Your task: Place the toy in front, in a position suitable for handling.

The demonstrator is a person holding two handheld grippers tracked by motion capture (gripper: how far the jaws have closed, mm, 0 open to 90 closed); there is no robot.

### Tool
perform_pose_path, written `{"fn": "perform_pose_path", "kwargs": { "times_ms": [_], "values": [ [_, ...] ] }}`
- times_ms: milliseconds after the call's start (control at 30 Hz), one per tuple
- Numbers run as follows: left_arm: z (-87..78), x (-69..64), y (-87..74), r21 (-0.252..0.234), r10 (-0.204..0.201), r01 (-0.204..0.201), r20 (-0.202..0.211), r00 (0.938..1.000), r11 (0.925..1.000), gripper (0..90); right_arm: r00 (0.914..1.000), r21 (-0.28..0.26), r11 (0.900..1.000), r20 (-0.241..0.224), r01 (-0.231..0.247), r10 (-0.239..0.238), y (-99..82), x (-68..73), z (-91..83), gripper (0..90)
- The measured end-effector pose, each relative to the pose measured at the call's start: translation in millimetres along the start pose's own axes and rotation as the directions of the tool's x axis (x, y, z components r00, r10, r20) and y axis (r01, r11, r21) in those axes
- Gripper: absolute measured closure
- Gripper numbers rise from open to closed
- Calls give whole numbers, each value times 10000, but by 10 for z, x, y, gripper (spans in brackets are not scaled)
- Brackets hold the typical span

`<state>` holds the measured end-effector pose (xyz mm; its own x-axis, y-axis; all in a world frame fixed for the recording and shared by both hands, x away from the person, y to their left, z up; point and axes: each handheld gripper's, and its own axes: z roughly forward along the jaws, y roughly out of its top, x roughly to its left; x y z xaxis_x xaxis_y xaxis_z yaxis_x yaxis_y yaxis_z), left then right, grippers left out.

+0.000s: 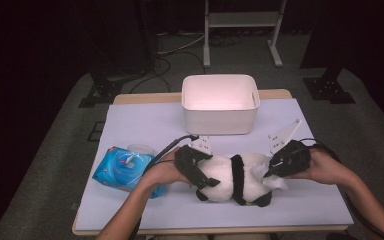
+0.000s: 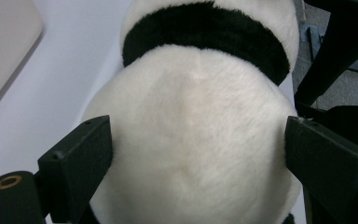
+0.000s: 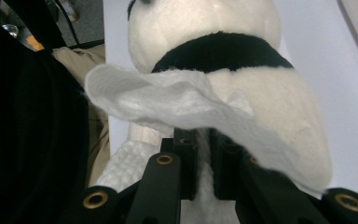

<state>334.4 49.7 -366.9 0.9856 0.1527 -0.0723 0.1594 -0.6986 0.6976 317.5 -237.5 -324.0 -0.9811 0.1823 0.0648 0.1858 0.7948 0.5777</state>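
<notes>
A plush panda [image 1: 237, 179] lies on its side on the white mat [image 1: 145, 120], at about 6 o'clock from the white bin [image 1: 220, 104], near the table's front edge. The left gripper [image 1: 196, 169] sits at the panda's 9 o'clock end; in the left gripper view its jaws stand wide, one on each side of the round white body [image 2: 191, 140], the fur touching or just short of both pads — whether they press I cannot tell. The right gripper [image 1: 280, 167] is at the panda's 3 o'clock end, jaws drawn nearly together and pinching a white wipe [image 3: 168, 102]. In the right gripper view the wipe drapes across the panda's white back, just below the black band [image 3: 223, 51]. A blue wipe pack [image 1: 122, 169] lies at 9 o'clock from the left hand [image 1: 162, 172] — its lid open, close to the mat's left edge.
</notes>
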Motion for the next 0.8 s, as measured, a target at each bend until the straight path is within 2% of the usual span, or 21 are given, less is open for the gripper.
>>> {"fn": "perform_pose_path", "kwargs": {
  "times_ms": [133,267,500,600,800],
  "values": [
    [17,-57,-24,-53,78,-79,-194,9998,10000,131,9998,16,9999,132,148,-148,11,37,7,819],
    [29,-75,-35,-68,13,-14,-205,9998,10000,128,9995,-65,9996,143,289,-288,90,51,53,818],
    [44,-89,-4,-22,13,-14,-275,9996,10000,123,9975,40,9975,-107,703,-703,311,59,282,818],
    [57,-94,-8,-169,-17,12,-283,9996,9999,117,9962,153,9963,-236,847,-843,393,63,398,818],
    [60,-85,-11,-124,-49,45,-327,9995,9999,119,9931,217,9937,-429,1104,-1094,477,113,536,817]
  ]
}}
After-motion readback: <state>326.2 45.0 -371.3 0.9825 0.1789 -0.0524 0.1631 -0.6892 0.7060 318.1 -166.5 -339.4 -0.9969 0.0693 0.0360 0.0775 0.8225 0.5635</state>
